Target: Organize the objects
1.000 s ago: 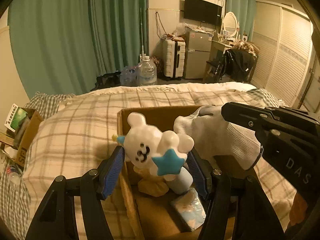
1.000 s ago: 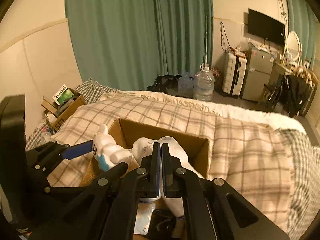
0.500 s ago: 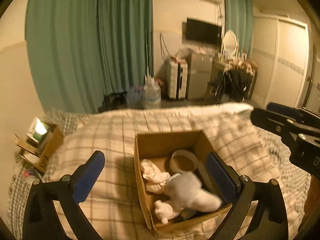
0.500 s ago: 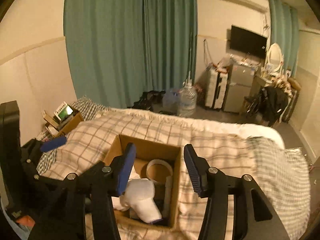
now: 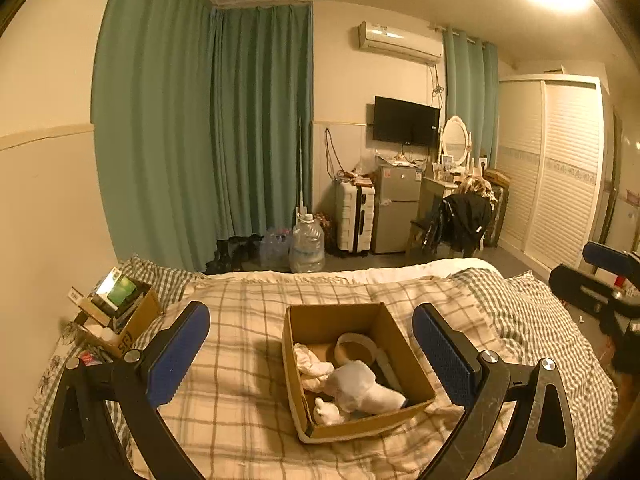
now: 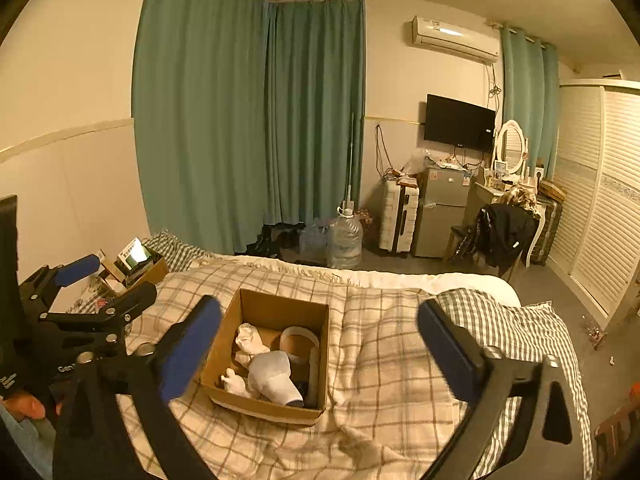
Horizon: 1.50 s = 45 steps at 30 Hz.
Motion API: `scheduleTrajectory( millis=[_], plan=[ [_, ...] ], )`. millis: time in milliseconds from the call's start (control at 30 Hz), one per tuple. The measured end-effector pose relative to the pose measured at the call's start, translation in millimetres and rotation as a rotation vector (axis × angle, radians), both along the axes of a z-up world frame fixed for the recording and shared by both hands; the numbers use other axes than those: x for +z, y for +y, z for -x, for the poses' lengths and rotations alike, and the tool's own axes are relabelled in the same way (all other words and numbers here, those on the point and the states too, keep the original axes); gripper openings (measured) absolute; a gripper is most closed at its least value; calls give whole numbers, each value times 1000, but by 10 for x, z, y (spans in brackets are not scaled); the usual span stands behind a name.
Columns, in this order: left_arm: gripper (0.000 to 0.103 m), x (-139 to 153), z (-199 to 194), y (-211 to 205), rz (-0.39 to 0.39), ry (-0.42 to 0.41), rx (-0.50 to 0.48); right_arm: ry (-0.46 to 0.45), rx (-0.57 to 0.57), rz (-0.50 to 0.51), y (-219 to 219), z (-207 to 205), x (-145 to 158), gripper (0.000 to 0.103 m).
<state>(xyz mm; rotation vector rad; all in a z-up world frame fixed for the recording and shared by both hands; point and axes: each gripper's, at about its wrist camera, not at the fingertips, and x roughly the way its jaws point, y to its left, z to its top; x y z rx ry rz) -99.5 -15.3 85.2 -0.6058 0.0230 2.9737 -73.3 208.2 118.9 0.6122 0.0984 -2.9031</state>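
Observation:
An open cardboard box [image 5: 416,368] [image 6: 320,316] sits on the plaid bed cover [image 5: 240,376] [image 6: 384,352]. Inside lie a white sock [image 5: 360,386] [image 6: 272,376], a small white bear toy [image 5: 326,411] [image 6: 234,385], crumpled white cloth [image 5: 310,362] [image 6: 248,342] and a tape roll [image 5: 356,346] [image 6: 300,342]. My left gripper [image 5: 312,354] is wide open and empty, held above and back from the box. My right gripper [image 6: 320,346] is also wide open and empty above the box. Each gripper shows at the edge of the other's view: the right one [image 5: 604,280], the left one [image 6: 80,292].
A second box with books [image 5: 120,312] [image 6: 136,266] stands at the bed's far left corner. Beyond the bed are green curtains [image 5: 224,136], a large water bottle [image 5: 307,245], a suitcase [image 5: 356,216], a small fridge [image 5: 396,208] and a chair with a black jacket [image 5: 464,220].
The left gripper let go of the bear toy and the right let go of the sock; both now lie in the box. Both grippers opened wide and pulled up and back.

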Motion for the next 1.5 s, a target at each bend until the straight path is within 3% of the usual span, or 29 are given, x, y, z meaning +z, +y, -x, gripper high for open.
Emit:
scheduleTrajectory(
  millis=[333,500,667,1500],
  plan=[
    [103,-521,-316,52,-22,57,68,-10,-52,-25,66,-26,-842,103],
    [103,-839,-255,55,26,32,96,3,-93,-7,160,43,-1324,103],
    [103,-1125,-232,-13,24,-6,115,-56,-90,-28,138,193,-1647,103],
    [103,-1265,-184,-56,20,-38,122,-13,-98,-40,66,88,-1582,103]
  ],
)
